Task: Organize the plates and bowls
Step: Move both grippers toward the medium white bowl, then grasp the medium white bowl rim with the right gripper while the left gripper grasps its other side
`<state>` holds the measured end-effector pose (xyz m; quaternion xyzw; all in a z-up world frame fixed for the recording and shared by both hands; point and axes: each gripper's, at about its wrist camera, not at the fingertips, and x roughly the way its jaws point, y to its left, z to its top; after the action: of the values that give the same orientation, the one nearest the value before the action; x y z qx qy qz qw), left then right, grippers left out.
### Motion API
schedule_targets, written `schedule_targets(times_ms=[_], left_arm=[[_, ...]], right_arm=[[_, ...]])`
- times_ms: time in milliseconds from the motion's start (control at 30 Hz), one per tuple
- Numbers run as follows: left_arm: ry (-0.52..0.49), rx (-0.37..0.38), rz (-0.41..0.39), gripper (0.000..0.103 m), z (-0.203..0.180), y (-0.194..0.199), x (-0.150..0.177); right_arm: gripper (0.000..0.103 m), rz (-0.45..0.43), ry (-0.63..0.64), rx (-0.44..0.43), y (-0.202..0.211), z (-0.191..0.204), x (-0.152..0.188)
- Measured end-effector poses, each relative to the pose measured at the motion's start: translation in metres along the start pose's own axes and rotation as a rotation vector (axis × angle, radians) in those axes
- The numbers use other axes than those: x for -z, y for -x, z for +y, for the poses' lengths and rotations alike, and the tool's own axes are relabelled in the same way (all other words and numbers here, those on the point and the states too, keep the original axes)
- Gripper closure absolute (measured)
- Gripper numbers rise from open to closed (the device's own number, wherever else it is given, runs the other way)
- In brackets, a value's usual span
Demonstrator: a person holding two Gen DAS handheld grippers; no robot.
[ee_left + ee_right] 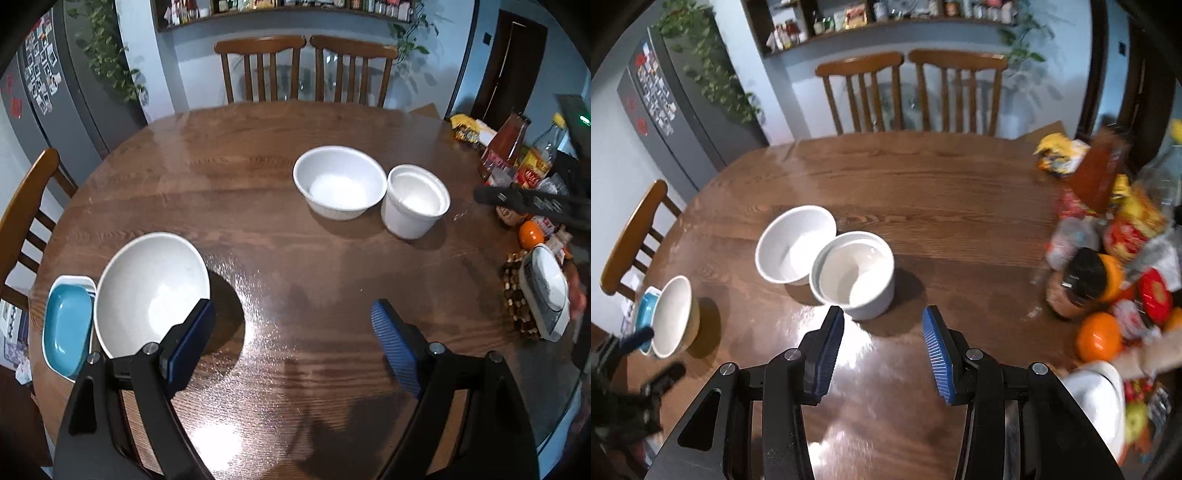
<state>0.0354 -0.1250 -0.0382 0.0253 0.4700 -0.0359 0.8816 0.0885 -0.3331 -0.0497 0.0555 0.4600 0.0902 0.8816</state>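
blue dish [68, 325] half hidden behind large bowl [147, 291], groceries [1115, 258] blurred

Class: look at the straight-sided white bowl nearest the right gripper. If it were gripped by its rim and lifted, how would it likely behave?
The straight-sided white bowl looks like glazed ceramic: probably rigid, rather heavy, and breakable if dropped. Its glossy wall may slip between the fingers. Its flat base suggests it won't tip, but it sits against the wider white bowl, so it may nudge it.
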Motion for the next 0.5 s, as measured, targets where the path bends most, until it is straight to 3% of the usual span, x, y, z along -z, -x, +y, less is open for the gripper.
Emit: schedule_targets(times_ms=[200, 367, 433, 500], left_arm=[[0.035, -0.026, 0.026, 0.017, 0.01, -0.014, -0.004], [0.061, -0.027, 0.038, 0.017, 0.012, -0.026, -0.012], [0.061, -0.024, 0.038, 0.017, 0.011, -0.03, -0.015], [0.057, -0.018, 0.04, 0.017, 0.008, -0.034, -0.017]], right_arm=[[0.058, 0.068, -0.112, -0.065, -0.051, -0.016, -0.017], [0.059, 0.113, -0.108, -0.103, -0.075, -0.013, -0.021], [0.074, 0.137, -0.093, -0.083, -0.081, -0.01, -0.019], [0.083, 0.142, -0.076, -0.057, -0.082, -0.009, -0.017]])
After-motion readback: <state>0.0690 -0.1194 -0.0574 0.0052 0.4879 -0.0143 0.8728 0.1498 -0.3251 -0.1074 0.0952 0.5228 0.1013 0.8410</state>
